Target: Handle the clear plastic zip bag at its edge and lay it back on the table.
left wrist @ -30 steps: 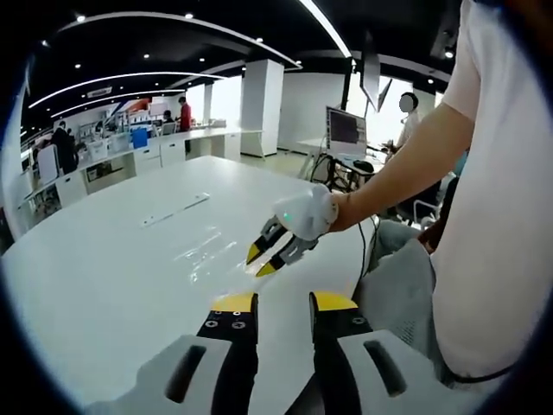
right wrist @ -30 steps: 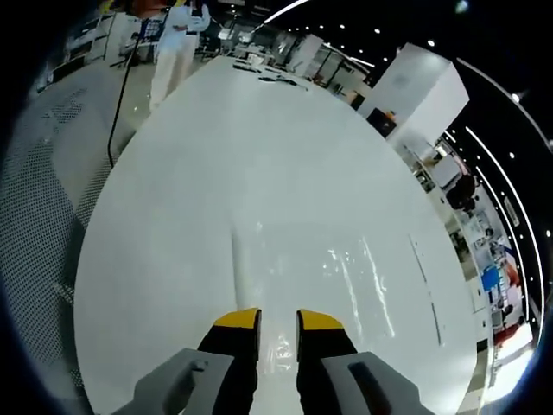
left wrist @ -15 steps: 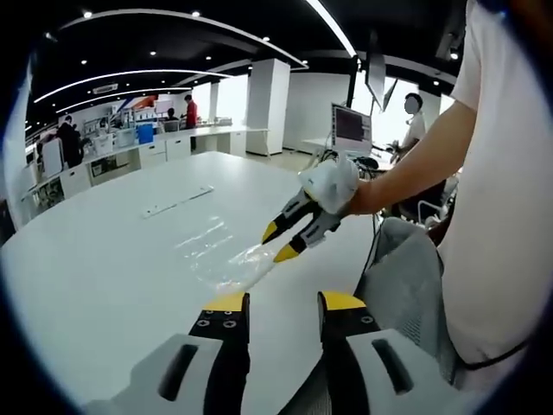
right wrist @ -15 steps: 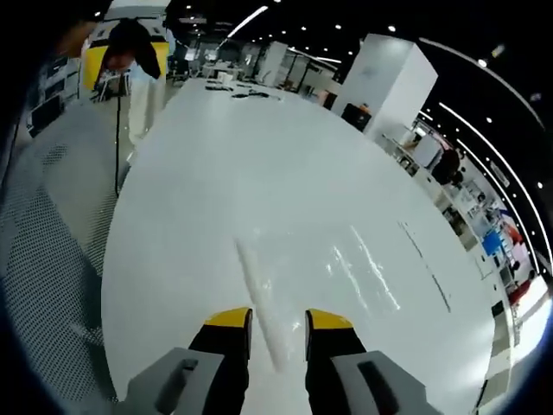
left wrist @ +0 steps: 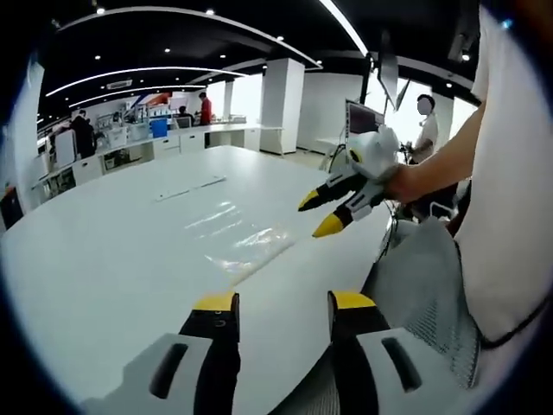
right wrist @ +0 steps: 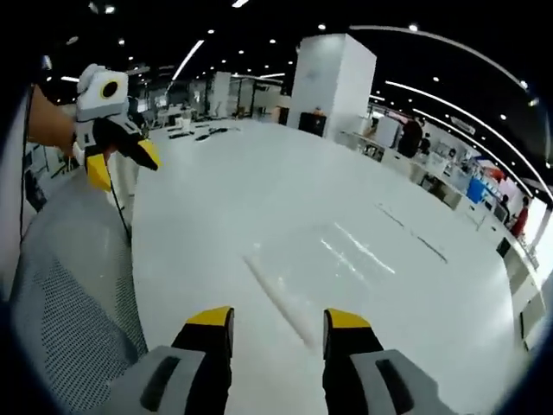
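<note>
The clear plastic zip bag [left wrist: 246, 244] lies flat on the white table [left wrist: 104, 251], ahead of my left gripper [left wrist: 283, 303], whose yellow-tipped jaws stand open with nothing between them. My right gripper [left wrist: 320, 214] comes in from the right, open and empty, raised above the table's near edge and apart from the bag. In the right gripper view the bag [right wrist: 324, 259] lies just ahead of the open right gripper [right wrist: 276, 318], its sealed edge running toward the jaws. The left gripper [right wrist: 123, 164] hangs open at the upper left, off the table [right wrist: 259, 190].
A thin flat strip [left wrist: 186, 188] lies on the table beyond the bag, seen too as a strip [right wrist: 410, 232]. A grey mesh chair [left wrist: 415, 285] stands at the near table edge. A monitor [left wrist: 363, 117] and a standing person [left wrist: 423, 130] are behind.
The right gripper held the bag's edge lifted off the table; it has opened and pulled back and up. The bag now lies flat. Both jaw pairs stand wider apart.
</note>
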`<move>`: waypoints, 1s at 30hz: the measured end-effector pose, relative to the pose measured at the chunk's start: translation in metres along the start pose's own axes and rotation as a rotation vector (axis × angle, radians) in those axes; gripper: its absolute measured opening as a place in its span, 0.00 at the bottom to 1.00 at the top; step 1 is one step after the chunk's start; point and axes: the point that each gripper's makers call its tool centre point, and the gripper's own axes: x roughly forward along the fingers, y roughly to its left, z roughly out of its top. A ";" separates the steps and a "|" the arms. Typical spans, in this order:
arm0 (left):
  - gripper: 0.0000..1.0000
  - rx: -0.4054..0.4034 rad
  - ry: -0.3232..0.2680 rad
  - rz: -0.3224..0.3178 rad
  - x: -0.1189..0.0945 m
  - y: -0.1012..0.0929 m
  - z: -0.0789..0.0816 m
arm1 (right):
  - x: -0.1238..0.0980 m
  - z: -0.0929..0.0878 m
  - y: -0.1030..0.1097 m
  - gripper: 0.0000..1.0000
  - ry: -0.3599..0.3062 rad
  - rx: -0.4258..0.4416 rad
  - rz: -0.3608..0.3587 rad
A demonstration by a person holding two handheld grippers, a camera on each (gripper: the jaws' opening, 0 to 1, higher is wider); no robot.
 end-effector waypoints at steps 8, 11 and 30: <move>0.42 -0.020 0.023 0.027 -0.001 0.003 -0.017 | -0.019 -0.015 0.010 0.47 -0.028 0.102 -0.024; 0.44 -0.032 0.017 0.040 -0.002 0.004 -0.020 | -0.025 -0.016 0.014 0.52 -0.045 0.144 -0.034; 0.47 -0.039 0.014 0.085 -0.008 0.006 -0.032 | -0.050 -0.022 0.050 0.70 -0.119 0.322 -0.061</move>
